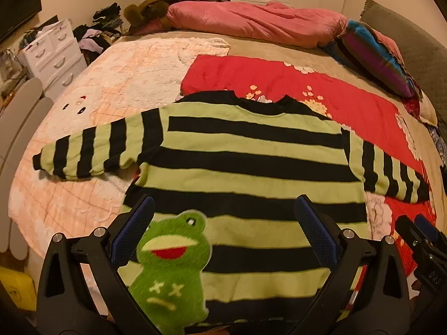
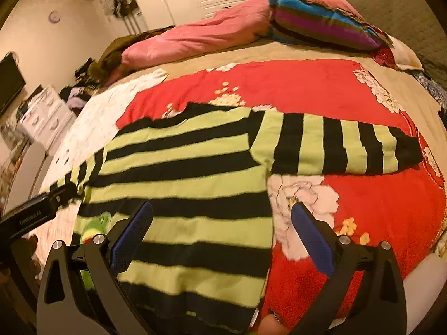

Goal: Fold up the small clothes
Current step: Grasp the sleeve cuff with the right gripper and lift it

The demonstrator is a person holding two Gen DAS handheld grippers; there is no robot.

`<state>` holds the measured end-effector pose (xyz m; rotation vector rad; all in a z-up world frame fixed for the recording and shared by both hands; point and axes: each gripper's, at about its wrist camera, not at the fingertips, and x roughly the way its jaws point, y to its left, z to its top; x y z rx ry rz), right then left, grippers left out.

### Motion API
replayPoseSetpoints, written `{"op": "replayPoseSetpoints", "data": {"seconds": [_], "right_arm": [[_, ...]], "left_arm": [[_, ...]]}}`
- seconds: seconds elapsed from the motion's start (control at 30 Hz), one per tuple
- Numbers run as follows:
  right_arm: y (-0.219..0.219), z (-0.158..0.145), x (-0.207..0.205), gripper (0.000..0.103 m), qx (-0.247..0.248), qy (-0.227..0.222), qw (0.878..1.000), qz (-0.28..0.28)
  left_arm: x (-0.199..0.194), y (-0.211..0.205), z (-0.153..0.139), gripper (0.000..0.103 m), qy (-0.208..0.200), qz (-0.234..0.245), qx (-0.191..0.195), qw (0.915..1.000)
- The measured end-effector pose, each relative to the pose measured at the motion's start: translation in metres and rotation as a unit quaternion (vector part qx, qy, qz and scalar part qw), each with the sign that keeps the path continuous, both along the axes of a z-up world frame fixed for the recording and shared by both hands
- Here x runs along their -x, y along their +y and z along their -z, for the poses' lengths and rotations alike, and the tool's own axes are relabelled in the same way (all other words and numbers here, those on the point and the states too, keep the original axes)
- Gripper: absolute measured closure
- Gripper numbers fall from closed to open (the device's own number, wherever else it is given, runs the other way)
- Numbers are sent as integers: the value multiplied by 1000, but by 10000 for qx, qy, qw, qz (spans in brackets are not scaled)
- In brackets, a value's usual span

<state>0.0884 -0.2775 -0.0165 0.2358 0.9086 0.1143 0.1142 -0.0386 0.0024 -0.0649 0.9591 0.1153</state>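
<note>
Your left gripper (image 1: pixel 223 233) hangs over the lower front of the striped sweater (image 1: pixel 245 164), its blue-padded fingers (image 1: pixel 315 231) spread wide and pinching nothing. The sweater — lime green with black bands — lies flat and face up on the bed, both sleeves stretched out to the sides, collar pointing away from you. A green frog patch (image 1: pixel 173 265) sits on the lower left of the front, directly between and below your left fingers.

Your right gripper (image 2: pixel 222 234) is likewise spread, holding nothing; its left finger (image 2: pixel 134 231) is over the sweater's body, while its right finger (image 2: pixel 313 240) is over the red floral blanket (image 2: pixel 363 203) just beside the sweater's side edge. The right sleeve (image 2: pixel 335 145) extends across that red blanket; the left sleeve (image 1: pixel 86 150) rests on a pale pink-and-white blanket (image 1: pixel 117 83).

Each gripper shows at the edge of the other's view: the right one at the lower right of the left view, the left one at the left edge of the right view.

At the far side of the bed lie a pink quilt (image 1: pixel 251 22) and a striped pillow (image 1: pixel 374 55). A white drawer unit (image 1: pixel 53 53) stands beside the bed.
</note>
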Motion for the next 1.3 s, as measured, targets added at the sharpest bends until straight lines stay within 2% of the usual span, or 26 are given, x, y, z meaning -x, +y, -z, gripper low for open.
{"op": "replayPoseSetpoints", "data": {"seconds": [0.33, 0.73, 0.9, 1.0, 1.2, 1.3], "right_arm": [[-51, -1, -36, 4, -38, -186, 9973, 705], [-152, 12, -61, 4, 7, -173, 9818, 1891], [-201, 31, -65, 4, 96, -9, 9723, 2336], [-224, 43, -62, 4, 239, 46, 9691, 2453], [-271, 71, -58, 4, 133, 369, 9579, 2845], [-287, 82, -62, 4, 325, 546, 9532, 2955]], "left_arm": [[-40, -18, 10, 9, 34, -12, 72, 10000], [-80, -39, 35, 9, 170, -78, 106, 9998], [-92, -47, 49, 9, 245, -130, 146, 9995], [-95, -54, 56, 9, 214, -80, 7, 9997], [-94, -61, 80, 9, 190, 83, -78, 9998], [-94, -63, 92, 9, 243, 204, -207, 9993]]}}
